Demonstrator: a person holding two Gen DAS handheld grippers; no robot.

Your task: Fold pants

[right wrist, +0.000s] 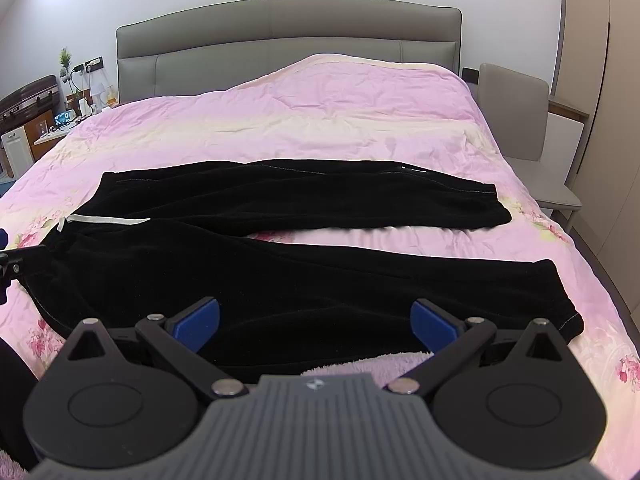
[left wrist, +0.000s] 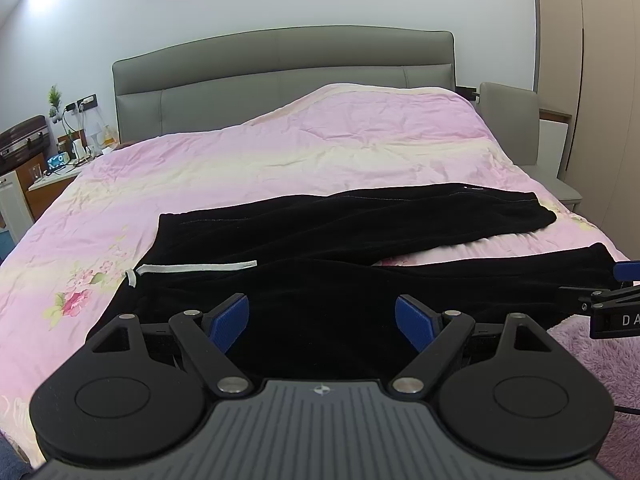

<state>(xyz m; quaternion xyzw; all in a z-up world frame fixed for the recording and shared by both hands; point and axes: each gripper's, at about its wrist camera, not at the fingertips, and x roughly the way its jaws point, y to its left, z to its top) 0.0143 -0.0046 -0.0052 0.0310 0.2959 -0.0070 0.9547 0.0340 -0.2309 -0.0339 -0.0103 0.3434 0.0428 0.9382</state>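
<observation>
Both grippers, left gripper [left wrist: 322,322] and right gripper [right wrist: 316,322], are wide apart over the black pants [right wrist: 280,280]. Pinch the near leg's edge and lift evenly.

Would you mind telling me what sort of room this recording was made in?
Most likely a home bedroom: a bed with a grey padded headboard, a pink floral quilt, and a cluttered bedside table.

Black pants [right wrist: 280,264] flat across pink floral quilt [right wrist: 340,120], legs spread toward right, white drawstring [right wrist: 108,221] at waist (left end); right gripper [right wrist: 316,322] hovers over near leg, blue pads [right wrist: 198,322] wide apart; grey headboard [right wrist: 288,36] behind.
</observation>
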